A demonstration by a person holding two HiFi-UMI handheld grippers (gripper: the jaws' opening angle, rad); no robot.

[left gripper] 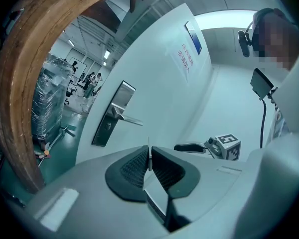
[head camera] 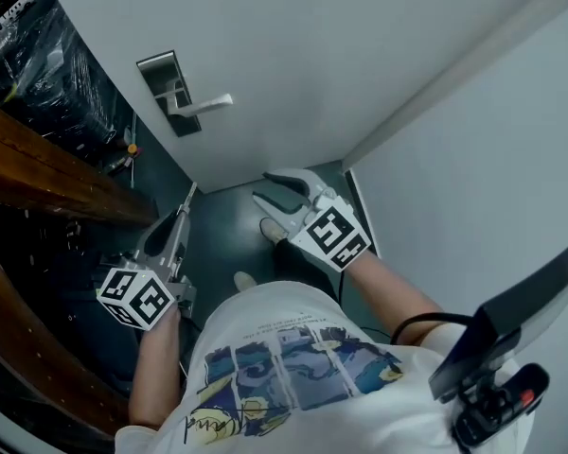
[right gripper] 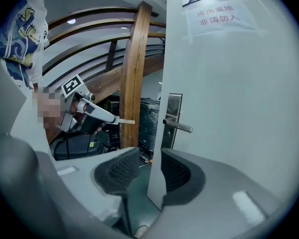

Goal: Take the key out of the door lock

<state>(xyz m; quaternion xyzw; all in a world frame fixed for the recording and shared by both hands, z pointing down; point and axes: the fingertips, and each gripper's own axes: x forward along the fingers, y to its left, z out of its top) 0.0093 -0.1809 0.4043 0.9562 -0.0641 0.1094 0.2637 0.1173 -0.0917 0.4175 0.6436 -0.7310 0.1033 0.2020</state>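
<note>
- Two grippers hang well below the lock plate (head camera: 168,93) on the white door (head camera: 341,55), neither touching it; the lever handle (head camera: 206,103) sticks out from the plate's middle; no key shows in the plate in any view, though the keyhole is small in all three.
- Left gripper (left gripper: 150,162): jaws together, clamped on a thin pale strip (right gripper: 124,121) that pokes out past the tips; I judge this to be the key, already out of the lock plate, but it is too slim to be sure.
- Right gripper (right gripper: 149,156): jaws well apart, nothing held; the door's free edge, just beside the lock plate, shows through the gap but lies beyond the pads.
- Progress, as a judgement: if the strip is the key, the pulling is done and only carrying it clear of the lock plate remains; if not, the whole approach to the plate is left.
- Around: a wooden beam (head camera: 38,173) runs left of and below the lock plate; plastic-wrapped stacks (left gripper: 50,98) stand past the door's edge on the plate's side; a paper notice (right gripper: 222,15) is stuck high above the plate; a white wall (head camera: 473,187) meets the door well to the plate's right; dark green floor (head camera: 218,235) and the person's shoe (head camera: 273,227) lie below it.
- In the way: nothing stands between either gripper and the lock plate; the lever handle, just above the keyhole, is the one part that would crowd a reach there; the beam hems in the left side.
</note>
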